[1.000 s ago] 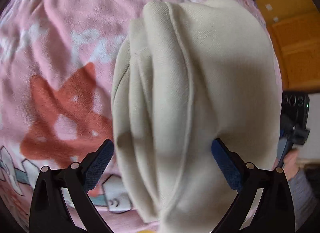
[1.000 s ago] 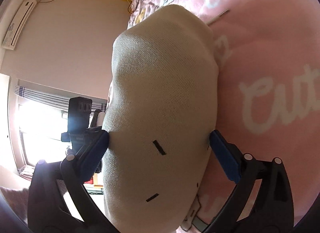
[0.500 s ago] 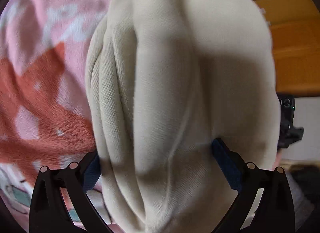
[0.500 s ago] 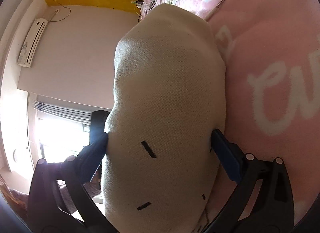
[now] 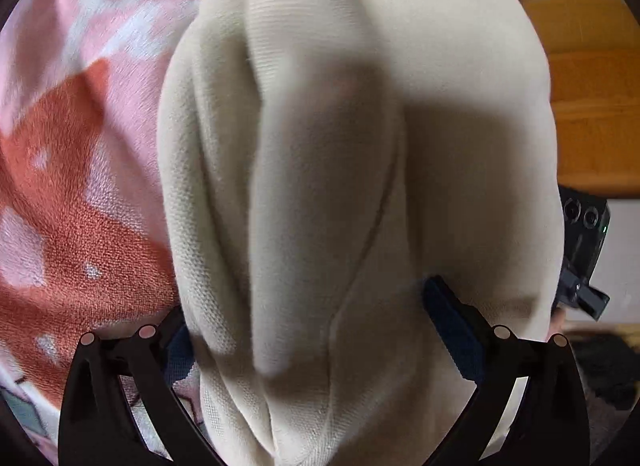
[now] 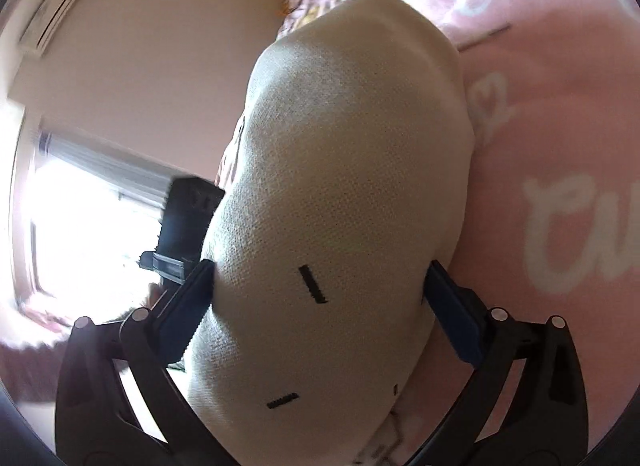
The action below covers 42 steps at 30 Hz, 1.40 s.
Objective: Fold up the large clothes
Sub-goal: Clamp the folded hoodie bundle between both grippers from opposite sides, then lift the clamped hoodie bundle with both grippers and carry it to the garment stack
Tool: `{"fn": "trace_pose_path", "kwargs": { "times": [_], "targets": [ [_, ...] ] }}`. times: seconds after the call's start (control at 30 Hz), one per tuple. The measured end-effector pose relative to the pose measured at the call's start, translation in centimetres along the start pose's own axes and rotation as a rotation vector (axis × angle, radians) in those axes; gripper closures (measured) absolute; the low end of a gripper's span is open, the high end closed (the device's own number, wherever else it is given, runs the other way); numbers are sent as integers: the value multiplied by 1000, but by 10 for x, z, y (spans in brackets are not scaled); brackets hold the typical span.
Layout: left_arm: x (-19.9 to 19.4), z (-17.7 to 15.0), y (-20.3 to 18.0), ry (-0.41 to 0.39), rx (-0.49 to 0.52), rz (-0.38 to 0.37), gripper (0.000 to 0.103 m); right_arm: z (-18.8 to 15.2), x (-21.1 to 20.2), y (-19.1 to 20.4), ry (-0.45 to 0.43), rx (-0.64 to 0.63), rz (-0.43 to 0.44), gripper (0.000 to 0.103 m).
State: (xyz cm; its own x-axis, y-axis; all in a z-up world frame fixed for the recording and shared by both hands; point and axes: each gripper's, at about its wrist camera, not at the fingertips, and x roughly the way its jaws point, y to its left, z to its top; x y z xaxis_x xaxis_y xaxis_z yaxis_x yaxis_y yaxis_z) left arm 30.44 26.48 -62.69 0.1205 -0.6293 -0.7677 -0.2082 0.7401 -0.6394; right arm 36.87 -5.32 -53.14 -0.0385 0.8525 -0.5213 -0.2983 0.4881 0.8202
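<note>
White script "Cu" (rest cut off) on pink blanket (image 6: 560, 125)

ahead: cream garment (image 5: 340, 185) blocks | beside: pink blanket (image 6: 560, 125) open

Daylight floods from the window (image 6: 76, 225) at your right wrist view's left edge, blown out to pure white glare. In your left wrist view a soft shadow crosses the cream garment (image 5: 360, 185), and the pink blanket (image 5: 100, 65) smears with motion blur. Fisheye curvature bends both frames' edges.
</note>
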Motion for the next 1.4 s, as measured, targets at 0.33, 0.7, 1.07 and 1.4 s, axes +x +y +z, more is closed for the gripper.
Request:
{"fn": "trace_pose_path", "kwargs": {
  "times": [0.33, 0.7, 1.07, 1.4],
  "targets": [
    [2, 5, 6, 13, 33, 11, 7, 5, 31, 36, 111, -124, -254, 5],
    [10, 2, 0, 15, 12, -62, 8, 14, 50, -21, 90, -27, -166, 5],
    [1, -26, -46, -67, 10, -101, 45, -5, 29, -14, -20, 59, -14, 11],
    [-30, -54, -96, -106, 45, -114, 52, -8, 0, -2, -92, 205, 198, 16]
  ]
}}
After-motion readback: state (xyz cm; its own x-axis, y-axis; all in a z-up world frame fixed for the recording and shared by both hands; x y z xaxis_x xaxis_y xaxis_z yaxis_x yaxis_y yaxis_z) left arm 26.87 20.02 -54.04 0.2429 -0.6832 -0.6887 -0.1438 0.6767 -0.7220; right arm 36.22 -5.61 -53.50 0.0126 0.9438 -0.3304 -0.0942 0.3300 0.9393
